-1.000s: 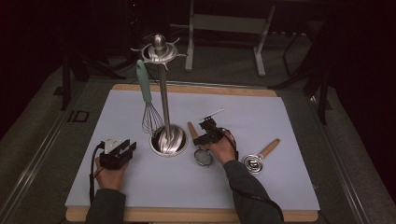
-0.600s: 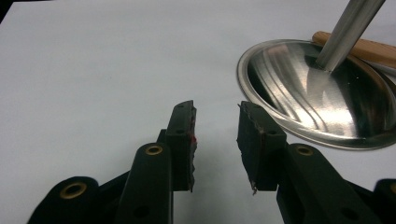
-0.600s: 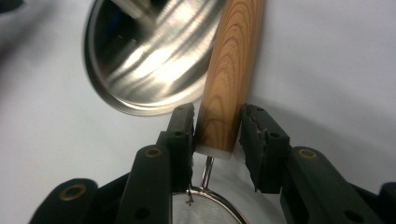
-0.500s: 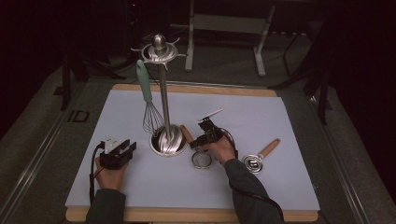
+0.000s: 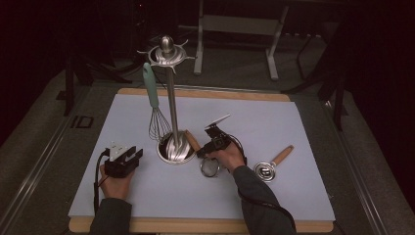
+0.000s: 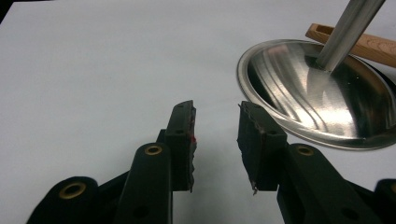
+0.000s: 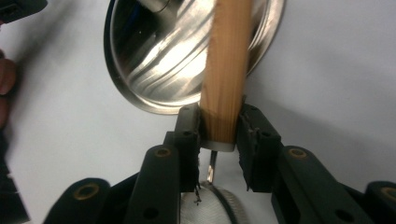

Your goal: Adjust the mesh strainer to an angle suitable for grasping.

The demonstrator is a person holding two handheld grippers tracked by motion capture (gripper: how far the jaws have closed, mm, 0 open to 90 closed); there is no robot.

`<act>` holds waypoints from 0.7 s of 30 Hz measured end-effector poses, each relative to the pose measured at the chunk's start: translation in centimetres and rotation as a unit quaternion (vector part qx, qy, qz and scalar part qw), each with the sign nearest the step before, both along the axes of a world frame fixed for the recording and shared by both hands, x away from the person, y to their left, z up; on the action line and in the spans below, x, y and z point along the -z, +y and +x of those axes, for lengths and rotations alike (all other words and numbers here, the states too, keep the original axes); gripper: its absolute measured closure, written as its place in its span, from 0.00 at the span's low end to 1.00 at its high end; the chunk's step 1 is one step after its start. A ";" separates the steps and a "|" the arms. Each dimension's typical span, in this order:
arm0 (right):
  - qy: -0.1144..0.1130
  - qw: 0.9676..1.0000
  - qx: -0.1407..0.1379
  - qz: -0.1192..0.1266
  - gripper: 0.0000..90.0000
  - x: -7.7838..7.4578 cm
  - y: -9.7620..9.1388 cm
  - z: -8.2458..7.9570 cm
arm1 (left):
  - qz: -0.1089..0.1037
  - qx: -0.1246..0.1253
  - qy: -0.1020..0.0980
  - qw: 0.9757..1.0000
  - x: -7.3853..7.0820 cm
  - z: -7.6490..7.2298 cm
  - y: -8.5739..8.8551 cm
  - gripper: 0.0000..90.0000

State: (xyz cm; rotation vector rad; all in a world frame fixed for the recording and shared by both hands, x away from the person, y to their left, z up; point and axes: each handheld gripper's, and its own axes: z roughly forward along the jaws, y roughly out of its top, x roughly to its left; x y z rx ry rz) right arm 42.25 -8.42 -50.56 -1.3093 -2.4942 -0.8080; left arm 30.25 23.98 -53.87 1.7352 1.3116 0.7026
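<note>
Wooden handle (image 7: 226, 70) of small strainer (image 5: 209, 166) clamped between just-closed jaws of right gripper (image 7: 219, 135), lying against steel stand base (image 5: 175, 149). Beside base, left gripper (image 6: 215, 135) resting agape, nothing between jaws. Farther off, whisk (image 5: 155, 110) hanging from stand.

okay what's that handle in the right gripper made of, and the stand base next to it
The handle looks like light, unvarnished wood: pale tan with fine lengthwise grain, and a grey metal collar at its end. The stand base looks like polished metal, probably steel: silvery, with bright streaked reflections.
</note>
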 end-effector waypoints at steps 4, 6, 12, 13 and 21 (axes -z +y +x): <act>-0.016 1.000 0.010 0.006 0.80 -0.7 -0.3 -0.3 | 0.000 0.000 0.000 1.000 0.0 0.0 0.0 0.74; -0.025 1.000 0.011 0.011 0.80 -1.1 -0.5 -0.4 | 0.000 -0.001 0.000 1.000 0.0 0.0 0.0 0.74; -0.049 0.999 0.004 0.019 0.80 -2.4 -0.9 -1.0 | 0.001 -0.001 0.000 1.000 0.0 0.0 0.0 0.73; -0.053 0.998 0.004 0.021 0.80 -2.6 -1.0 -1.2 | 0.002 -0.001 0.000 1.000 0.0 0.0 0.0 0.73; -0.078 0.996 0.001 0.031 0.80 -4.2 -1.4 -1.8 | 0.002 -0.001 0.001 1.000 0.0 0.0 0.0 0.73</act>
